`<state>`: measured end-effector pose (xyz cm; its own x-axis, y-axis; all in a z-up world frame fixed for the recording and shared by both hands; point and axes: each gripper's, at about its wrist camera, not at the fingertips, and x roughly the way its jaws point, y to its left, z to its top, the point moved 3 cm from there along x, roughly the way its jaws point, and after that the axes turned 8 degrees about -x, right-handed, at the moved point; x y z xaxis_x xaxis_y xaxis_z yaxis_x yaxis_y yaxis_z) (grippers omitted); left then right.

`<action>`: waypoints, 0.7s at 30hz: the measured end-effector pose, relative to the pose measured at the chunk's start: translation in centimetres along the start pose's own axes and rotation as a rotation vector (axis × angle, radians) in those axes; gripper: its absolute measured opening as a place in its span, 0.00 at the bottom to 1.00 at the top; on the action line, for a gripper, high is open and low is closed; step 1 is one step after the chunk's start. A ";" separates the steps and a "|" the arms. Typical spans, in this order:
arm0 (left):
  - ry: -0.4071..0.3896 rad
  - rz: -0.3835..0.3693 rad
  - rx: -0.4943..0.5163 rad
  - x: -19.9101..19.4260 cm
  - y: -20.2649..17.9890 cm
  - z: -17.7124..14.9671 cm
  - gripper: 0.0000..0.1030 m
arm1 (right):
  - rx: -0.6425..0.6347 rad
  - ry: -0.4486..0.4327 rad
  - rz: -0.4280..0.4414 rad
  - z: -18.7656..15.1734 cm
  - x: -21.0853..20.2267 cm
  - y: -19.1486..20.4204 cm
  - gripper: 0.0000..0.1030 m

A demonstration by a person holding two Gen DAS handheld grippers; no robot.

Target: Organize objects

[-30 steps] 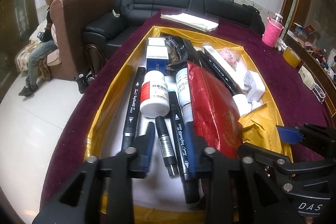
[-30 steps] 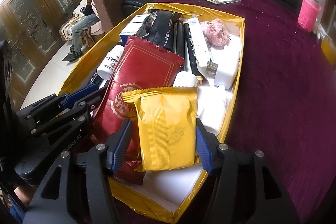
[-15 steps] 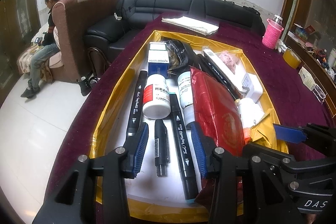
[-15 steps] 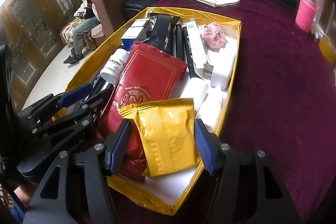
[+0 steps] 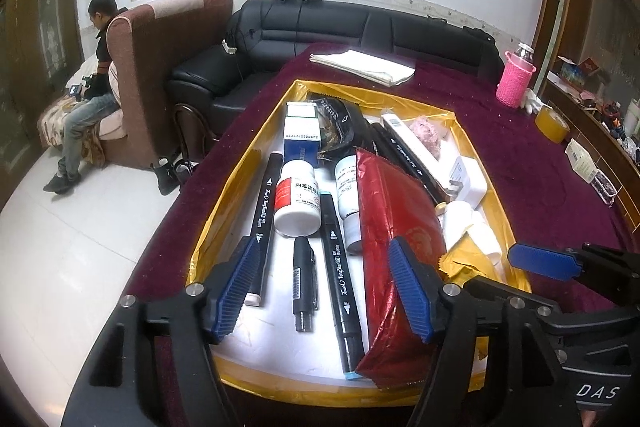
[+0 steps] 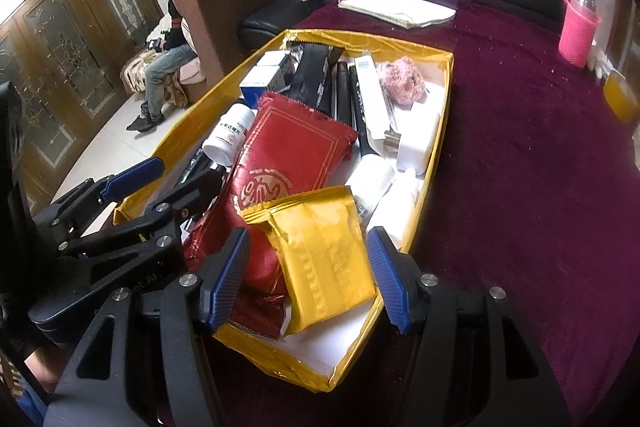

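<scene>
A gold tray with a white floor holds markers, bottles and packets. My left gripper hovers over its near end, jaws opening. A short black marker and a long black marker lie loose between its pads, untouched. A white pill bottle lies just beyond them. My right gripper stands open around a yellow packet, which rests on a red bag. A strip of red shows between the left pad and the packet.
The tray sits on a maroon cloth. Further in lie a blue-white box, a pink fluffy item and a white charger. Folded papers and a pink basket stand at the back. A person sits far left.
The left jaws have spread wide and let go of the two black markers, which now lie free on the tray floor. The right gripper and yellow packet have barely shifted.
</scene>
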<state>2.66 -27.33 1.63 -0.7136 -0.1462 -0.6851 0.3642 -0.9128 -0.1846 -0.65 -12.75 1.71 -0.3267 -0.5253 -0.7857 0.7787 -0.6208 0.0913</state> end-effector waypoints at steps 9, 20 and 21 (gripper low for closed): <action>-0.043 0.014 -0.018 -0.9 0.0 0.1 0.68 | 0.005 -0.066 0.029 -0.1 -1.0 -0.2 0.72; -0.144 0.047 -0.049 -2.2 0.3 0.3 0.89 | 0.096 -0.158 0.159 -0.7 -1.7 -1.7 0.79; -0.148 0.063 -0.043 -2.2 0.4 0.3 0.89 | 0.103 -0.170 0.170 -0.8 -1.8 -1.8 0.80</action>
<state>4.17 -27.47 3.23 -0.7677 -0.2600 -0.5857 0.4341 -0.8833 -0.1769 -1.06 -10.18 2.47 -0.2879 -0.7124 -0.6400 0.7743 -0.5664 0.2822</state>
